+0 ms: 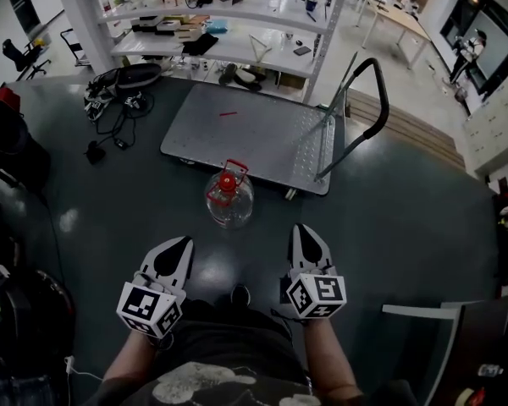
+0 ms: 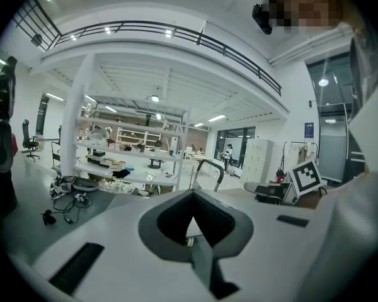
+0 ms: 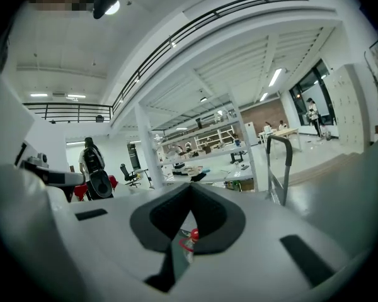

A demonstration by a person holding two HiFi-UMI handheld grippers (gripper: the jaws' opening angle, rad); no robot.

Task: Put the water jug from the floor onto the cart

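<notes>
The water jug [image 1: 229, 196] is clear with a red cap and red handle. It stands on the dark floor just in front of the near edge of the grey flat cart [image 1: 254, 129]. The cart's black push handle [image 1: 374, 100] rises at its right end. My left gripper [image 1: 184, 242] is below and left of the jug, shut and holding nothing. My right gripper [image 1: 300, 227] is below and right of it, also shut and holding nothing. Both are apart from the jug. The right gripper view shows the jug's red cap [image 3: 193, 234] through the gap behind the shut jaws.
White shelving [image 1: 212, 24] full of items stands behind the cart. Cables and a black bag [image 1: 118, 87] lie on the floor at the cart's left. Dark bags [image 1: 8, 142] line the left edge. A white frame [image 1: 423, 311] is at the lower right.
</notes>
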